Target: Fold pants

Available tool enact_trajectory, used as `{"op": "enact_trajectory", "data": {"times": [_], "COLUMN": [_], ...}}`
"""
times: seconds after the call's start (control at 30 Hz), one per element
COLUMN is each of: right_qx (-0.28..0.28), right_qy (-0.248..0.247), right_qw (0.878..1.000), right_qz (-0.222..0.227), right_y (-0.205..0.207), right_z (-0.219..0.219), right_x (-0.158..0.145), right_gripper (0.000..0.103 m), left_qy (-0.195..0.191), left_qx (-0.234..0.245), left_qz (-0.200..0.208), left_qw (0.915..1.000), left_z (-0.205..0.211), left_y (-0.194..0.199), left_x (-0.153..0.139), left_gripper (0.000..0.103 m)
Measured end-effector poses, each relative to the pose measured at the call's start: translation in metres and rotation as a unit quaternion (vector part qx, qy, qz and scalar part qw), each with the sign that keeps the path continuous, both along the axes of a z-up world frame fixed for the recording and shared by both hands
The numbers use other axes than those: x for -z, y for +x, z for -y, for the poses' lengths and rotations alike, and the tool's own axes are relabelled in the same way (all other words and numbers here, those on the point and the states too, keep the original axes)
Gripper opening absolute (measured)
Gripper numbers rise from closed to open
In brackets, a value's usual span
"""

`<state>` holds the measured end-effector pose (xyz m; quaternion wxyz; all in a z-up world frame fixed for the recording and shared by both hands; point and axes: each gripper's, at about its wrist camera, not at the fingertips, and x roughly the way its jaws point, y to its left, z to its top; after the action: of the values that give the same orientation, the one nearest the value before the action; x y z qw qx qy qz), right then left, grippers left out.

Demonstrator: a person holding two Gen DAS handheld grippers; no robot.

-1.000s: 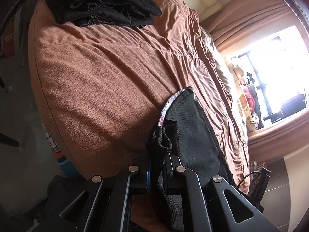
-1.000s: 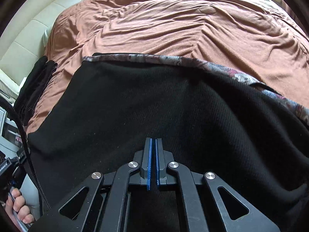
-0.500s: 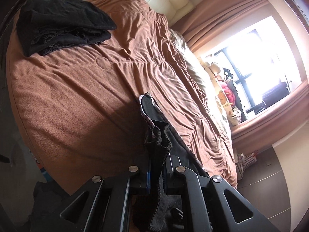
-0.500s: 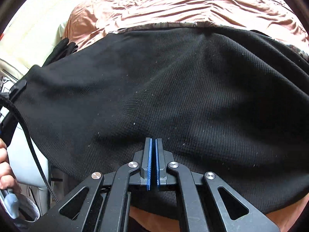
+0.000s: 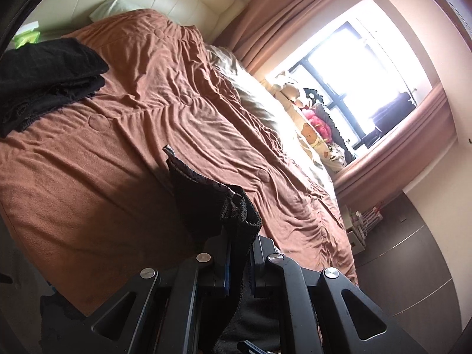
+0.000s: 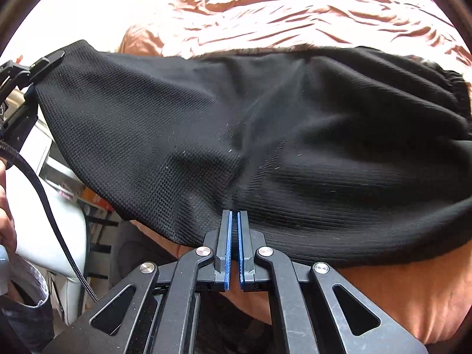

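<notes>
Daylight floods from the window (image 5: 368,88) ahead-right of your left claw, blown out white. Beyond your right claw the bedspread (image 6: 295,8) glares, washed pale. Fisheye bends both views, dark at corners; focus stays sharp.

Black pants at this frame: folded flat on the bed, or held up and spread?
Held up and spread. The black pants stretch between the right gripper and left gripper, both shut on the fabric, above the brown bedspread.

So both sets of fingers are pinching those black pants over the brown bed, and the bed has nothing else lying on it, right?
Not quite. Both the left gripper and right gripper do pinch the black pants over the brown bed, but the left wrist view shows a stack of folded dark clothes lying on it.
</notes>
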<state>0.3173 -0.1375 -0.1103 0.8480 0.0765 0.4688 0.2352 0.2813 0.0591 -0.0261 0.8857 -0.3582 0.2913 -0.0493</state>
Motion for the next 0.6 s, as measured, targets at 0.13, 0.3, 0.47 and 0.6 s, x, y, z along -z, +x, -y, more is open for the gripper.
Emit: {"op": "enact_trajectory", "data": {"times": [0.13, 0.3, 0.47, 0.6], "right_qx": [0.031, 0.074, 0.125, 0.157], "right_qy": [0.024, 0.057, 0.082, 0.097], "right_qw": [0.999, 0.995, 0.987, 0.979], "right_qz": [0.019, 0.037, 0.063, 0.081], "right_y": [-0.012, -0.031, -0.059, -0.081], "right_z": [0.036, 0.087, 0.131, 0.168], "right_x": [-0.014, -0.026, -0.031, -0.03], "right_gripper": [0.003, 0.004, 0.074, 0.08], "left_qy": [0.01, 0.022, 0.031, 0.038], "left_qx": [0.026, 0.06, 0.093, 0.119], "left_qz": [0.017, 0.03, 0.036, 0.033], "left_qw": [0.9995, 0.9975, 0.9945, 0.9916], "left_z": [0.025, 0.063, 0.101, 0.13], "left_y": [0.006, 0.015, 0.025, 0.03], "left_x": [-0.016, -0.032, -0.042, -0.043], "left_gripper": [0.009, 0.009, 0.009, 0.009]}}
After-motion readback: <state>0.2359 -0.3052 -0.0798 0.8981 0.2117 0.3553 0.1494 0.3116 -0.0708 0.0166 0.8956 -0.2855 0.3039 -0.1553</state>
